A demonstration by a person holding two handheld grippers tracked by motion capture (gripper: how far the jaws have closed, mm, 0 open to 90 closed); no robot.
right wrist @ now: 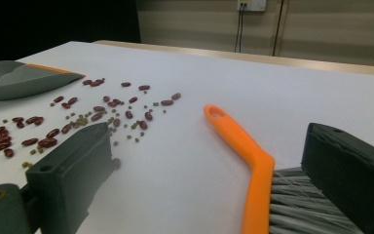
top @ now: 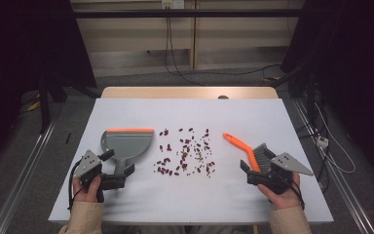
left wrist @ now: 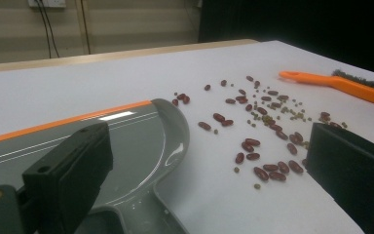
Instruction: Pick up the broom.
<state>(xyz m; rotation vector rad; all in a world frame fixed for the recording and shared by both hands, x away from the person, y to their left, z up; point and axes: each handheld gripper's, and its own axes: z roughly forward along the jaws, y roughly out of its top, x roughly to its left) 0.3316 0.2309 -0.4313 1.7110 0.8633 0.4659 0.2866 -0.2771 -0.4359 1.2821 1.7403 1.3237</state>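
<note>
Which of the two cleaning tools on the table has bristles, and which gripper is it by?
The orange-handled brush, lying by the right gripper, has grey bristles. The grey dustpan by the left gripper has none, just an orange front edge.

Beans [top: 185,152] lie on the table [top: 272,117] between dustpan [top: 126,142] and brush [top: 251,152].

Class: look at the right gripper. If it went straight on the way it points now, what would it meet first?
Most likely the brush: the right gripper has its jaws open, with the orange handle and grey bristles lying directly ahead between them. How close the bristles already are to the jaws is hard to judge.
</note>
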